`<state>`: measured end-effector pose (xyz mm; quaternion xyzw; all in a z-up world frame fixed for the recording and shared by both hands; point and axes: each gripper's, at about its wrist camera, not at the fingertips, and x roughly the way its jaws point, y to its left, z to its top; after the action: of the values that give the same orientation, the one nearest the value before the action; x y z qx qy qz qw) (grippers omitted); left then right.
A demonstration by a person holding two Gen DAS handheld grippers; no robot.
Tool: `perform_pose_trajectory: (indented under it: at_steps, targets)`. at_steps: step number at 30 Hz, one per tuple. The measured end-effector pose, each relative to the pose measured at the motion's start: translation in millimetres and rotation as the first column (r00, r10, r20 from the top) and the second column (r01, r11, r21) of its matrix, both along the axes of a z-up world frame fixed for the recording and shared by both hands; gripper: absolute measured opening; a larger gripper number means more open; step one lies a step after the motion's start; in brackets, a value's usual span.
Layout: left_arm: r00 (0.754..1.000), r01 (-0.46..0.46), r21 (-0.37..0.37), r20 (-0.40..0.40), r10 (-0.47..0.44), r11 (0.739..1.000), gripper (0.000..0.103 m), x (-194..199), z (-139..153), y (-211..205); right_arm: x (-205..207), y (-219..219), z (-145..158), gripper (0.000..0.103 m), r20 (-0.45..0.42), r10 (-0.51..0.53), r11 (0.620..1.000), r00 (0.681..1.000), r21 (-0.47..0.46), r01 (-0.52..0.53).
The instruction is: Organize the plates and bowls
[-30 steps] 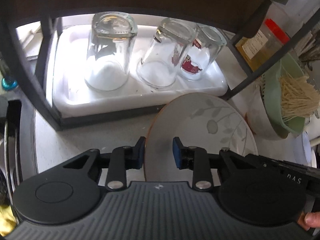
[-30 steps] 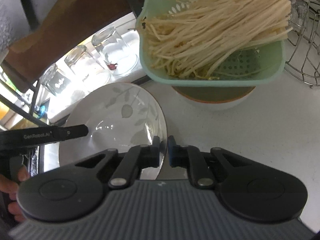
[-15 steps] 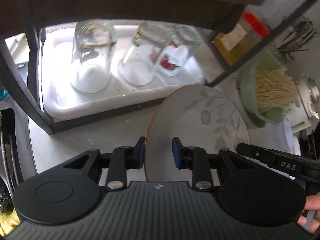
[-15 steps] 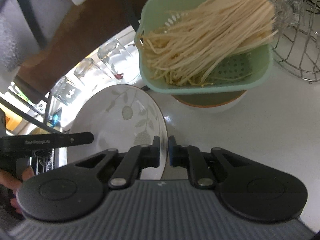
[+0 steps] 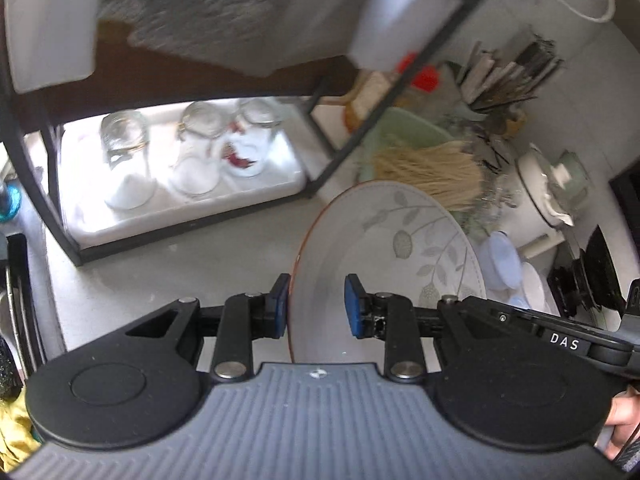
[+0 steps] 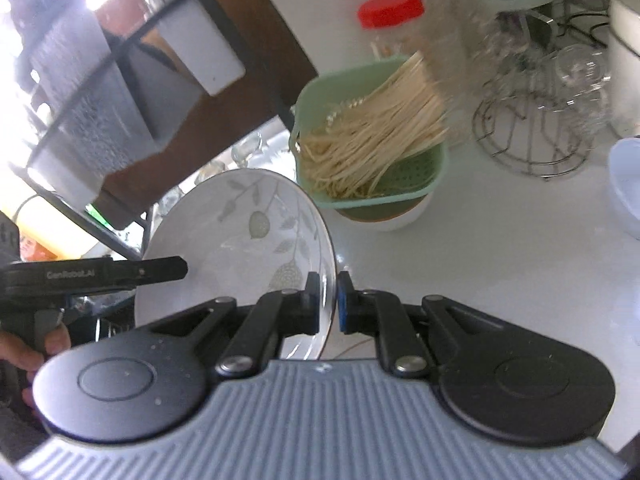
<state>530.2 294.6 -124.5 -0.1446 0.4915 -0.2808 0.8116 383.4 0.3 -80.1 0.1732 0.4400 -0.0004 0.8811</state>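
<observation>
A white plate with a grey leaf pattern [image 5: 392, 248] is held tilted above the counter by both grippers. My left gripper [image 5: 316, 306] has its jaws around the plate's left rim, with a gap showing between the right pad and the plate. My right gripper [image 6: 329, 302] is shut tight on the plate's right rim [image 6: 256, 236]. The left gripper's body shows in the right wrist view [image 6: 92, 276]. A pale blue bowl [image 6: 626, 184] sits at the counter's right edge; it also shows in the left wrist view [image 5: 502, 260].
A white tray [image 5: 96, 224] with upturned glasses [image 5: 128, 164] sits under a black-framed shelf [image 5: 344, 136]. A green colander of noodles [image 6: 372, 152] rests on a bowl. A wire stand [image 6: 536, 128], a red-lidded jar [image 6: 390, 12] and a white pot [image 5: 548, 188] stand behind.
Both grippers have lifted the plate up and drawn it back from the shelf; the tray, glasses and colander now look smaller and farther away. The grips look unchanged.
</observation>
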Motion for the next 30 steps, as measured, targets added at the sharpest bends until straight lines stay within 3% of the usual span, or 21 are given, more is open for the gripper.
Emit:
perform_pose_trajectory:
  at_steps: [11, 30]
  targets:
    - [0.999, 0.041, 0.001, -0.016, -0.041, 0.999, 0.032, -50.0, 16.6, -30.9, -49.4, -29.2, 17.8, 0.012, 0.037, -0.025, 1.0, 0.999, -0.004, 0.025]
    - [0.995, 0.041, 0.153, -0.099, -0.026, 0.987, 0.032, -95.5, -27.6, -70.5, -85.0, -53.5, -47.1, 0.012, -0.103, 0.022, 0.999, 0.994, 0.028, -0.019]
